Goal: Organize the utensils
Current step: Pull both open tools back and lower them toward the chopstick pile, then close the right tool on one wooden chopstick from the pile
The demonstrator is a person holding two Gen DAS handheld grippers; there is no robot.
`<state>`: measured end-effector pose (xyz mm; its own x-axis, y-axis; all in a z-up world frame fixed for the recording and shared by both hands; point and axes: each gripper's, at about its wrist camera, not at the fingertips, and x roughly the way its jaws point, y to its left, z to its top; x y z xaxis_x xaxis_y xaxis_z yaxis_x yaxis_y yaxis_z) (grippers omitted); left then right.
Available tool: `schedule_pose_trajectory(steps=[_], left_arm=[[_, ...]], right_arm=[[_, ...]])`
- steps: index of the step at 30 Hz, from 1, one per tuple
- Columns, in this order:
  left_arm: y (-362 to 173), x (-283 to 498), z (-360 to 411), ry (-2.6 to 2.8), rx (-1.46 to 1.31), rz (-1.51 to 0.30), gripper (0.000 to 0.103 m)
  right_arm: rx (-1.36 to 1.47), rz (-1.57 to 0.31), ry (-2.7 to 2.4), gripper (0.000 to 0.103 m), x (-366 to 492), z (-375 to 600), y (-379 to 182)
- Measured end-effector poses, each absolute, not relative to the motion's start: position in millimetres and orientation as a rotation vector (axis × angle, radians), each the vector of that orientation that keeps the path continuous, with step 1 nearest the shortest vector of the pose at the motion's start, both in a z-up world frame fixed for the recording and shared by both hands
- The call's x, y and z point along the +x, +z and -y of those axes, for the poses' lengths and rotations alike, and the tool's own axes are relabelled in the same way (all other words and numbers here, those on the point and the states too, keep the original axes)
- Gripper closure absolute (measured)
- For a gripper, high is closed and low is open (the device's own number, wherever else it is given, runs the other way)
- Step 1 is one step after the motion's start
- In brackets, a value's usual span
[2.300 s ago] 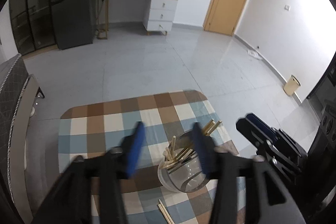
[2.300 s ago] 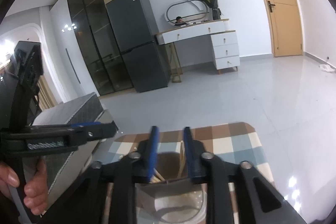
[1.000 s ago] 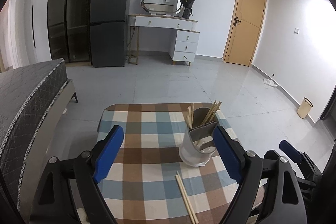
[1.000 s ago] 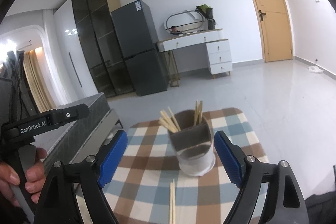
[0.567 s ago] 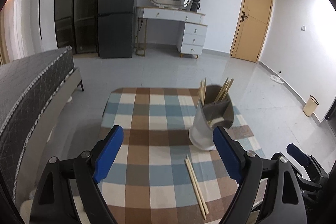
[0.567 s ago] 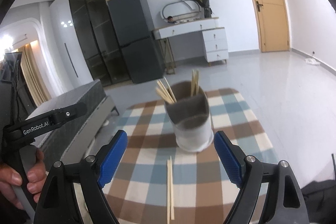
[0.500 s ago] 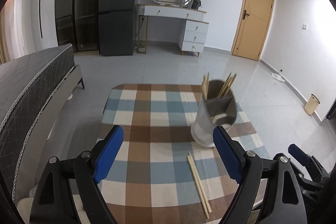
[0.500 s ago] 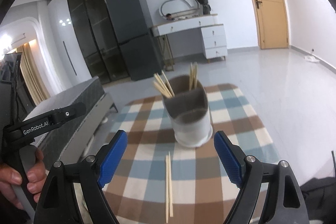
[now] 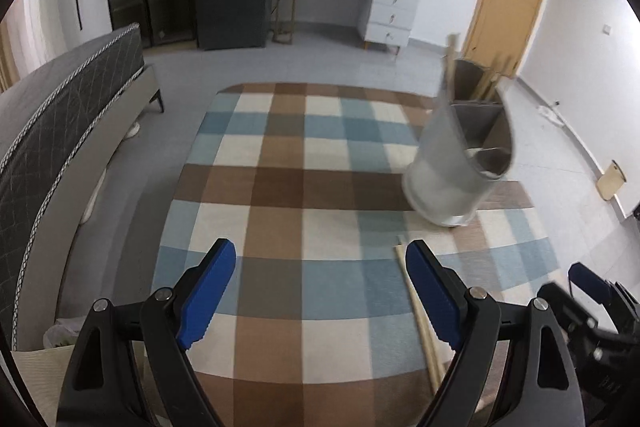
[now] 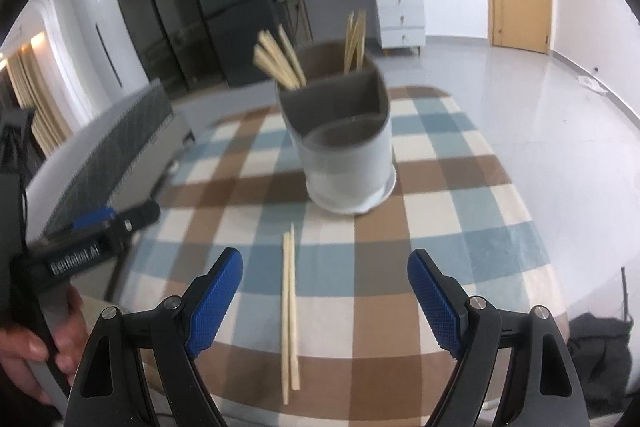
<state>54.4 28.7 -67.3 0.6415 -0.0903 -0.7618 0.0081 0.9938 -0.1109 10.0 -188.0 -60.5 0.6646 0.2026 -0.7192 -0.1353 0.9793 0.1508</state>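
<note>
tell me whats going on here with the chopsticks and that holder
A person holds a two-finger gripper in each hand above a table with a checked cloth. Both the left gripper and the right gripper are open and hold nothing. A divided utensil holder stands on the cloth with several chopsticks already in its back compartments. One loose pair of chopsticks lies on the cloth in front of it, between the right gripper's fingers, not yet picked up.
</note>
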Motion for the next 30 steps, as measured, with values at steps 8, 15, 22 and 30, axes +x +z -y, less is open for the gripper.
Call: schedule_pose_trajectory(steps=[8, 15, 22, 30], left_arm=[[-89.2, 76.0, -52.6, 0.021, -0.171, -0.963, 0.019], [-103.0, 85.2, -68.1, 0.066, -0.229, -1.032, 0.019], [-111.3, 89.3, -72.6, 0.08, -0.236, -1.074, 0.019], [-111.6, 88.5, -73.5, 0.084, -0.242, -1.084, 0.019]], right_arm=[[-0.051, -0.957, 0.256, 0.022, 59.3, 158.0, -99.4], [-0.168, -1.071, 0.279, 0.044, 101.8, 131.5, -142.7], [-0.203, -1.109, 0.269, 0.05, 102.4, 135.5, -157.3], [-0.216, -1.101, 0.256, 0.05, 100.6, 133.6, -154.6]])
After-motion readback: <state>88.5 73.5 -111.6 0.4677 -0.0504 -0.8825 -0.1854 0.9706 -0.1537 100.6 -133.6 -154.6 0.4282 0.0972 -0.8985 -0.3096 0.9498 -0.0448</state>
